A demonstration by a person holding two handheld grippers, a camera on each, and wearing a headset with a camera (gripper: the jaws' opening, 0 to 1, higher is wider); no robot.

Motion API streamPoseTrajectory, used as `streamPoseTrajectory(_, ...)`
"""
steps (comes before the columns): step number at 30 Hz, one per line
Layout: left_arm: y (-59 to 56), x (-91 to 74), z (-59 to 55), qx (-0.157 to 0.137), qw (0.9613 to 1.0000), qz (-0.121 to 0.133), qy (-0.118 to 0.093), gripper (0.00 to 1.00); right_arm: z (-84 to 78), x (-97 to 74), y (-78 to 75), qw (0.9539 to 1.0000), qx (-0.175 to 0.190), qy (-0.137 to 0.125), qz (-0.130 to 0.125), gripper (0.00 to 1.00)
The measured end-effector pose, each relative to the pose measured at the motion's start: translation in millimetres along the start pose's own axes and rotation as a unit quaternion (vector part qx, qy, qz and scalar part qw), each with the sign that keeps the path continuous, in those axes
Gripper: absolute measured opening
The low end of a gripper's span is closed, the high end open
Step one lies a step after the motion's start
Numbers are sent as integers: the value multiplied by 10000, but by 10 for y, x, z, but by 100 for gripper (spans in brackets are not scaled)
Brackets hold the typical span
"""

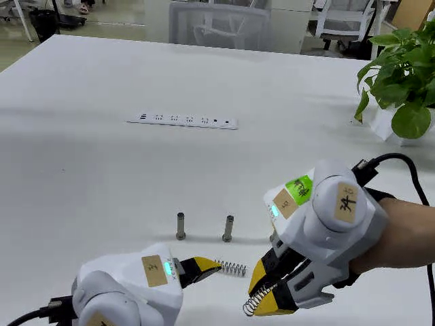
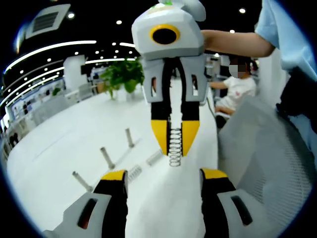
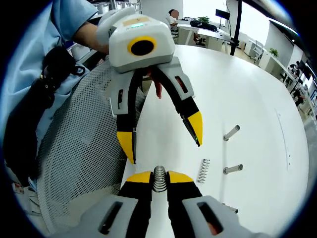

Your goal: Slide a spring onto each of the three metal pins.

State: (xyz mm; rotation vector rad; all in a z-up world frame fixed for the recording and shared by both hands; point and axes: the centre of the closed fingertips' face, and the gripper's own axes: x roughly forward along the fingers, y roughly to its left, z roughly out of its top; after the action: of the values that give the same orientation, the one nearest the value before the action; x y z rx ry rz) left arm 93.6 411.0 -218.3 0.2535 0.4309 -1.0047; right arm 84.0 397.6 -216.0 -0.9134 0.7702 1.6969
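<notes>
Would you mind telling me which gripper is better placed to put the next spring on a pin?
Right. The right gripper is shut on a spring, with upright pins nearby; the left gripper is open, holding nothing, a loose spring lying by it.

Bright even overhead light, faint soft shadows on table (image 1: 102,176), fisheye bending at edges
</notes>
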Motion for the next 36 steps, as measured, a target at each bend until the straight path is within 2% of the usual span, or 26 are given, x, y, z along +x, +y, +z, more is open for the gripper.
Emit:
streamPoseTrajectory(3, 86, -54, -37, -41, 9997, 257, 2, 69, 12, -8, -40, 10000, -2, 29, 11, 12)
streamPoseTrajectory(5, 124, -74, -69, -115, 9992, 388, 27, 78, 5, 3, -63, 9999, -58, 96, -2, 12)
streamPoseTrajectory(10, 257, -139, -129, -461, 9955, 825, -39, 100, -19, 36, -132, 9996, -117, 243, -1, 12)
streamPoseTrajectory(16, 456, -254, -156, -917, 9864, 1350, -202, 100, -8, 39, -274, 9995, -149, 269, -77, 12)
streamPoseTrajectory(19, 535, -303, -181, -1036, 9824, 1541, -200, 100, 24, 30, -335, 9995, -167, 270, -81, 12)
streamPoseTrajectory(20, 540, -309, -183, -1039, 9824, 1538, -202, 100, 29, 33, -340, 9994, -169, 285, -43, 12)
streamPoseTrajectory(22, 564, -326, -205, -1105, 9803, 1626, -192, 100, -10, 35, -412, 9980, -358, 517, -105, 12)
streamPoseTrajectory(23, 563, -328, -233, -1068, 9804, 1649, -153, 100, -33, 31, -458, 9961, -519, 703, -143, 12)
streamPoseTrajectory(27, 551, -326, -311, -1073, 9804, 1652, -1, 100, 111, 29, -566, 9964, -577, 607, -133, 12)
streamPoseTrajectory(30, 534, -311, -321, -1146, 9802, 1613, -2, 100, 176, 11, -731, 9930, -840, 786, -258, 12)
streamPoseTrajectory(36, 493, -286, -351, -1104, 9821, 1525, 86, 100, 339, -1, -1003, 9900, -1047, 853, -404, 12)
